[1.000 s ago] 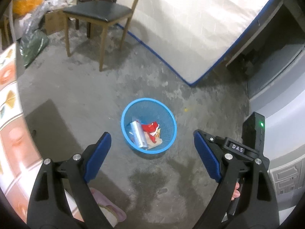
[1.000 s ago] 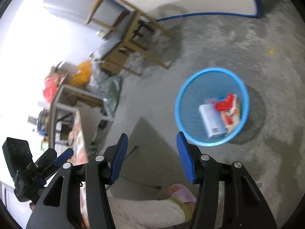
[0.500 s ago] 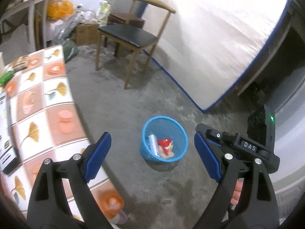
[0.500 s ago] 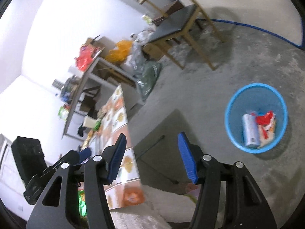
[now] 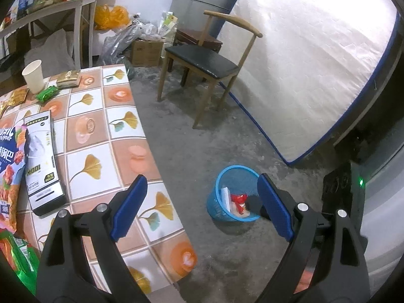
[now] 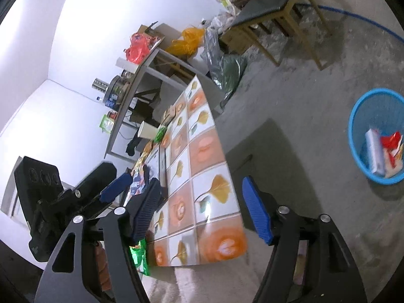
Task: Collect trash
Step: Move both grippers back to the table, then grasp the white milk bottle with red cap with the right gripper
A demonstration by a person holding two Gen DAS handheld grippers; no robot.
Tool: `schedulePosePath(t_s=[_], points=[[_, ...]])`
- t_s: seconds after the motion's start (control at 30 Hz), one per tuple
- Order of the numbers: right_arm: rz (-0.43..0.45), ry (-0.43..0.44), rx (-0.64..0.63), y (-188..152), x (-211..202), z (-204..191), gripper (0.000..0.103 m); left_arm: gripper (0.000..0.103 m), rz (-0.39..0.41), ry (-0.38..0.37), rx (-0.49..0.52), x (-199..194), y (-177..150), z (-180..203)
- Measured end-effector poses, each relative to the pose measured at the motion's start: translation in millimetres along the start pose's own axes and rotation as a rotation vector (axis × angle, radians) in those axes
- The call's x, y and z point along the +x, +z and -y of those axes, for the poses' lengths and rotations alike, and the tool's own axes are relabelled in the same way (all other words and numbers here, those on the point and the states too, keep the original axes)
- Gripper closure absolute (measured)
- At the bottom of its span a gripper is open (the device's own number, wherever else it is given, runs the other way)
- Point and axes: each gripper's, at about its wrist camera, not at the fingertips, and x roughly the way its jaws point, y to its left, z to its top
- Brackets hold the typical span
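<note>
The left gripper (image 5: 202, 207) is open and holds nothing; the table edge (image 5: 161, 176) runs under its left jaw, with bare concrete floor (image 5: 214, 136) ahead. The right gripper (image 6: 199, 207) holds nothing; its jaws have just been opening. The blue basket (image 5: 214, 202) stands on the floor between the left jaws, holding a white box (image 5: 225, 197) and red wrappers (image 5: 238, 199). Packets (image 5: 43, 156) lie left of the left jaw. A chair (image 5: 202, 60) stands beyond.

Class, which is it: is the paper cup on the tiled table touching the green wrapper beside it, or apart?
Cannot tell. In the left wrist view the paper cup stands right beside the green wrapper, but any gap is too small to see.
</note>
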Motion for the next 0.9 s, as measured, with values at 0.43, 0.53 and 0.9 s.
schedulePosePath(t_s=[0.43,0.53,0.9], points=[[0.000,-0.050,-0.107,-20.1,6.5,-63.1,0.028,0.017,0.097,0.014,-0.012,-74.0,-17.1,-75.6],[-0.016,-0.073,-0.164,-24.0,10.6,-82.6,0.027,0.016,0.144,0.062,-0.010,-105.1,-26.9,-113.7],[-0.161,0.037,-0.316,-52.9,85.7,-190.0,0.026,0.016,0.288,0.235,-0.210,-202.0,-70.6,-264.6]])
